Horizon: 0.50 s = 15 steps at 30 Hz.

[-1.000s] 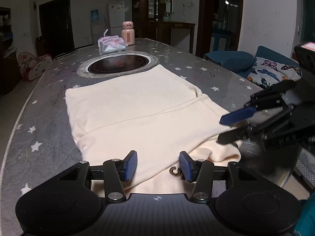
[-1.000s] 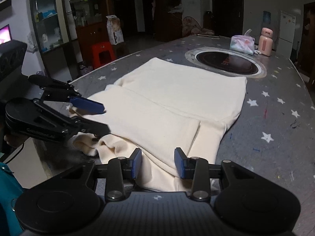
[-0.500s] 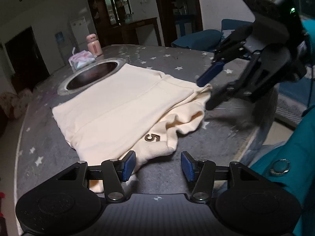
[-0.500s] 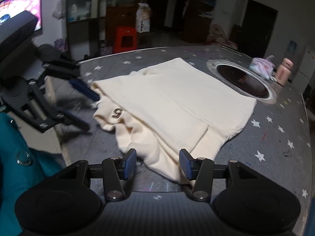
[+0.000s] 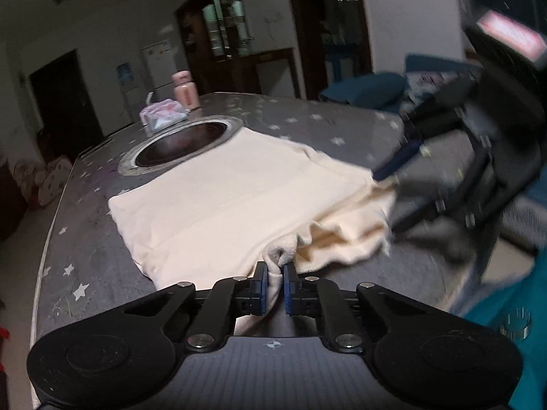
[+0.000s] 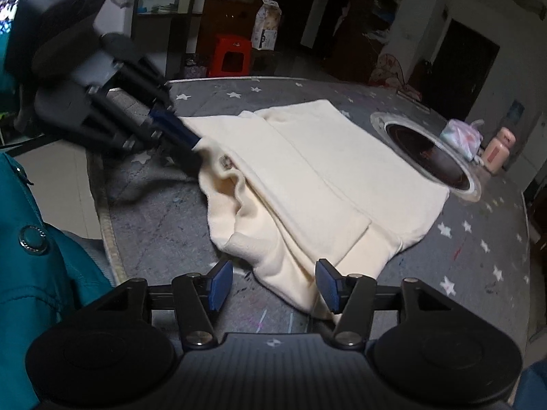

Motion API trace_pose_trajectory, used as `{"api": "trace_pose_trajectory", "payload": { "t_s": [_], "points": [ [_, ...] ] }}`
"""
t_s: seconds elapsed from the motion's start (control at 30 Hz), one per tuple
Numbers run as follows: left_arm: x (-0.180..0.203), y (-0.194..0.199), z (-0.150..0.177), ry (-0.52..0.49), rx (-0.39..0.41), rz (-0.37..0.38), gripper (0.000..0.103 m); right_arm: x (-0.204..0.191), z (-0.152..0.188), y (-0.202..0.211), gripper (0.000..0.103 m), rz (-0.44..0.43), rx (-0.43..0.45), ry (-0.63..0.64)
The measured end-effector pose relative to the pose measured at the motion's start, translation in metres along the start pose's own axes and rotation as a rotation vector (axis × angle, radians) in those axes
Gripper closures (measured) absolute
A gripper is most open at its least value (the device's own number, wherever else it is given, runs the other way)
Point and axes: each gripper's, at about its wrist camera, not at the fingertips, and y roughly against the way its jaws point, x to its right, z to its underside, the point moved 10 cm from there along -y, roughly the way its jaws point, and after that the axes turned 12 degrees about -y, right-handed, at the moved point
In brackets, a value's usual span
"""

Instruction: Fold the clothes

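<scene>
Left wrist view: left gripper [image 5: 273, 283] at bottom centre, blue pads [image 5: 261, 285] pressed together on a bunched edge of the cream garment [image 5: 222, 198], cloth pinched between them and drawn into a small ridge just ahead of the tips. Garment spread flat over the grey star-patterned table [image 5: 85, 225], far edge reaching the round dark recess [image 5: 181, 145] set in the tabletop, near right corner rumpled and lifted in loose folds. Right gripper [image 5: 393, 184] blurred at the right of this view, at the garment's crumpled corner, one blue pad over the cloth; contact not discernible here. Pink bottle [image 5: 184, 90] and tissue pack [image 5: 163, 114] standing beyond the recess, well apart from the garment. Right wrist view: right gripper [image 6: 273, 285] with jaws spread and opening, a fold of the garment's [image 6: 324, 171] near edge lying between the pads [image 6: 218, 285], right pad touching or just beside the cloth, left pad apart from it, no pinch seen. Left gripper [image 6: 189, 141] at upper left, tips closed on the garment's corner beside a small dark mark on the fabric. Teal sleeve [image 6: 34, 246] at the left edge. Red stool [image 6: 230, 54] on the floor behind the table.
</scene>
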Motion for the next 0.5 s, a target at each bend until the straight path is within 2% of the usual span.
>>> {"api": "trace_pose_trajectory", "payload": {
  "t_s": [0.23,0.5],
  "points": [
    [-0.029,-0.018,-0.019,0.115,0.015,0.022,0.095,0.0,-0.007,-0.011,0.048,-0.01,0.015,0.028],
    [-0.041,-0.032,-0.018,0.157,-0.008,0.042,0.095,-0.001,-0.007,-0.011,0.046,-0.033,0.014,0.052]
  ]
}}
